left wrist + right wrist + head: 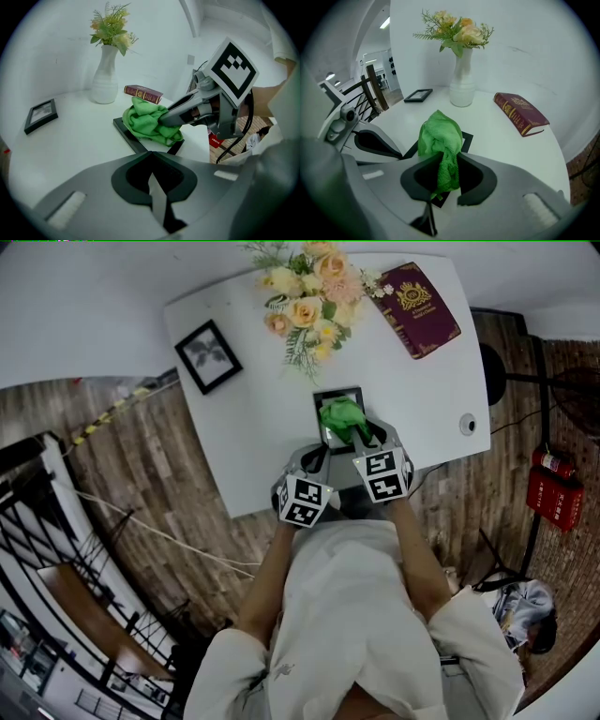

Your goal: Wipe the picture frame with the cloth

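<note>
A black picture frame (pixel 324 397) lies flat near the front edge of the white table. A crumpled green cloth (pixel 342 416) rests on its glass. My right gripper (pixel 368 435) is shut on the cloth, which bunches up between its jaws (pixel 439 133) and hides most of the frame (pixel 467 139). My left gripper (pixel 317 456) is shut and holds nothing. Its tips (pixel 150 154) sit at the frame's near left corner (pixel 125 130). From the left gripper view, the right gripper (pixel 165 119) pokes into the cloth (pixel 145 122) from the right.
A white vase of flowers (pixel 309 287) stands at the back of the table (pixel 262 446). A dark red book (pixel 417 307) lies at the back right. A second small black frame (pixel 208 355) lies at the far left. A red extinguisher (pixel 553 486) is on the floor at right.
</note>
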